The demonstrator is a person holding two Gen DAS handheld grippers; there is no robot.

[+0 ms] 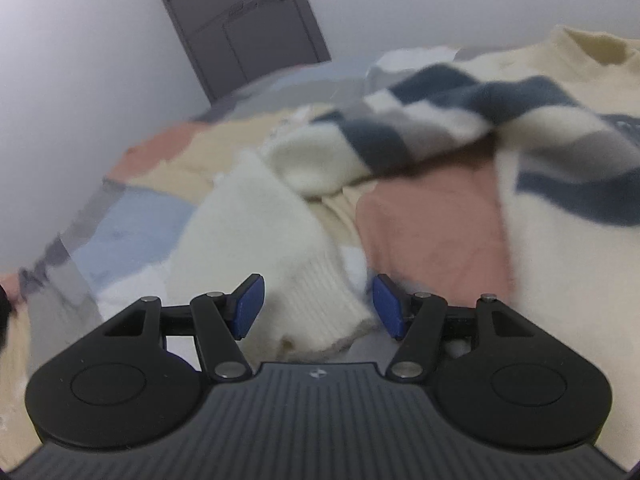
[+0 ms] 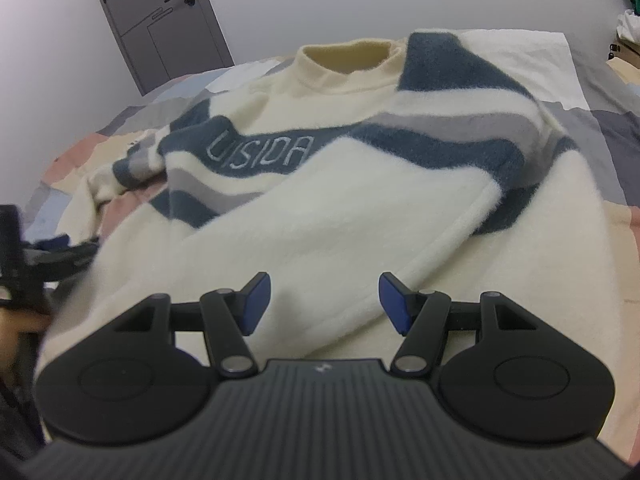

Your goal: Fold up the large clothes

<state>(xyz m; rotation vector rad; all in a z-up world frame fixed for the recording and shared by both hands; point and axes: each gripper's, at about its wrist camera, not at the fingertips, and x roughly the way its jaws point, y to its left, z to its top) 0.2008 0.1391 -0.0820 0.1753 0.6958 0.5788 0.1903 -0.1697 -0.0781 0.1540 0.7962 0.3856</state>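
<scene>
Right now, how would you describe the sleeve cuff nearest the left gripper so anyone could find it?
On the patchwork bed cover, find the cream sweater with blue-grey stripes. Its plain cream ribbed cuff, unstriped, lies between the left gripper's open blue pads.

Your right gripper [image 2: 322, 304] hangs with its blue pads apart over the near hem of the cream sweater [image 2: 320, 216], gripping nothing. The sweater lies face up on the patchwork bed cover [image 2: 612, 152], collar far, 1 sleeve folded across its front. A grey door [image 2: 160, 24] stands far left.
</scene>
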